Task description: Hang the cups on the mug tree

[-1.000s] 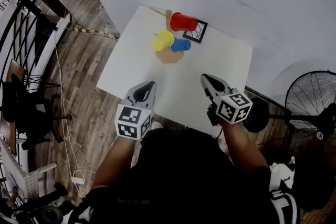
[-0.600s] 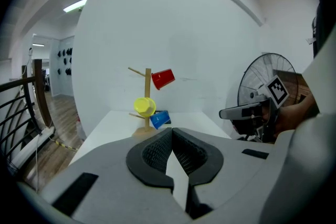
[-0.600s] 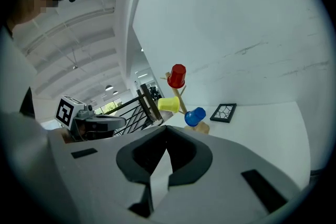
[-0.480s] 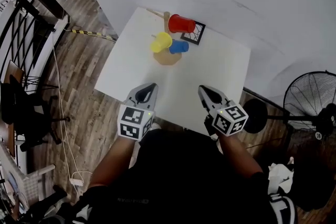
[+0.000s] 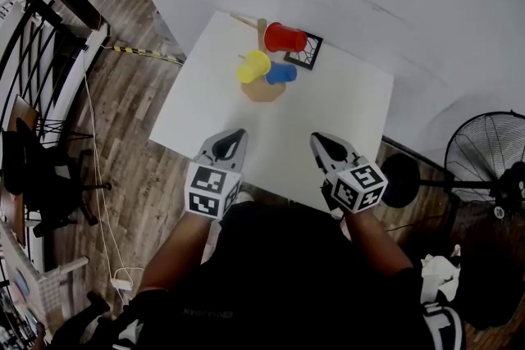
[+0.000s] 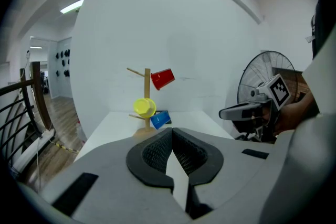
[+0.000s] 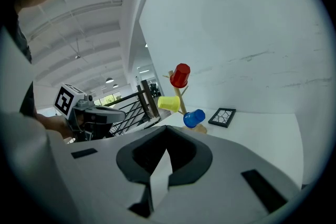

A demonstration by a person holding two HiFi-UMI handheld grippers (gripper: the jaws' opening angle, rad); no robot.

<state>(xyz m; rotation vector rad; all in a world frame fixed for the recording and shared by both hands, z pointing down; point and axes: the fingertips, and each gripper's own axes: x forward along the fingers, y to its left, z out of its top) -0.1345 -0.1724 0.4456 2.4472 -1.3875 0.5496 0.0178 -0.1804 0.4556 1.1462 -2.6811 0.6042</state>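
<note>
Holding the left tongs (image 6: 171,129) and right tongs (image 7: 165,127) pressed together tip to tip on nothing, smooth grey shells around black pads, cross-hatched on the left pair, above the near edge of a matte white worktop (image 5: 328,106). Well beyond, on a slim wooden mug tree (image 5: 262,27) with a round base: glossy red cup (image 5: 285,37) topmost, yellow cup (image 5: 253,66) and blue cup (image 5: 281,73) lower, all tilted on pegs. Just beside the tree, a flat square black frame (image 5: 305,53).

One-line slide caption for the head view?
Red cup, yellow cup and blue cup hang on the mug tree; left gripper and right gripper, shut and empty, hover by the table's near edge.
</note>
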